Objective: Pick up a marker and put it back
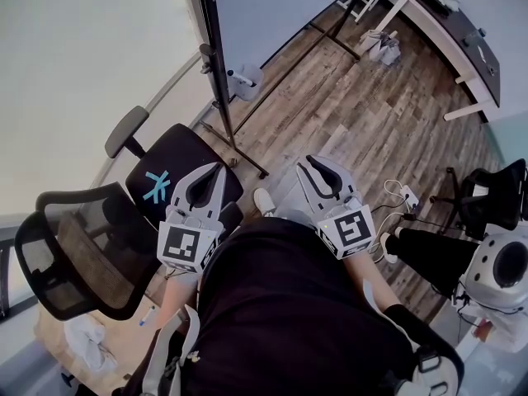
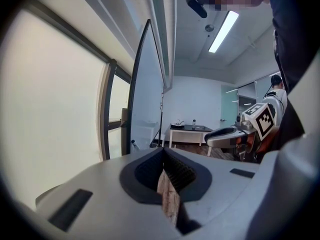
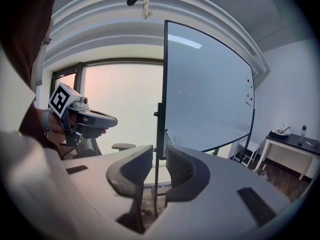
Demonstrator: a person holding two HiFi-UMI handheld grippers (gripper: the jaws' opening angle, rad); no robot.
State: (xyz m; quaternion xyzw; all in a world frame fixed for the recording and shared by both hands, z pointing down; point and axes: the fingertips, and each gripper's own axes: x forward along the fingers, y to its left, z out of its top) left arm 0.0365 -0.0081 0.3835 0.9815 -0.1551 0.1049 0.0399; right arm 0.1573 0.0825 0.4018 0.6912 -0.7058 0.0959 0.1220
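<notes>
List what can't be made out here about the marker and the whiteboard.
- The marker: none identifiable. The small white holder by the board's stand is too small to read in the head view.
- Whiteboard marks near its right edge: too small to read in the right gripper view.
- Floor at the person's feet: hidden by the dark torso in the head view.

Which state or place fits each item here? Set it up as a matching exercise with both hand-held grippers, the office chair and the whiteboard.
1. left hand-held gripper
2. right hand-held gripper
3. office chair
4. whiteboard

A. top of the head view
B. jaws narrowly apart, nothing between them
C. lower left of the head view
D. jaws together, holding nothing

Pairs: 1-D, 2-B, 3-C, 4-A
</notes>
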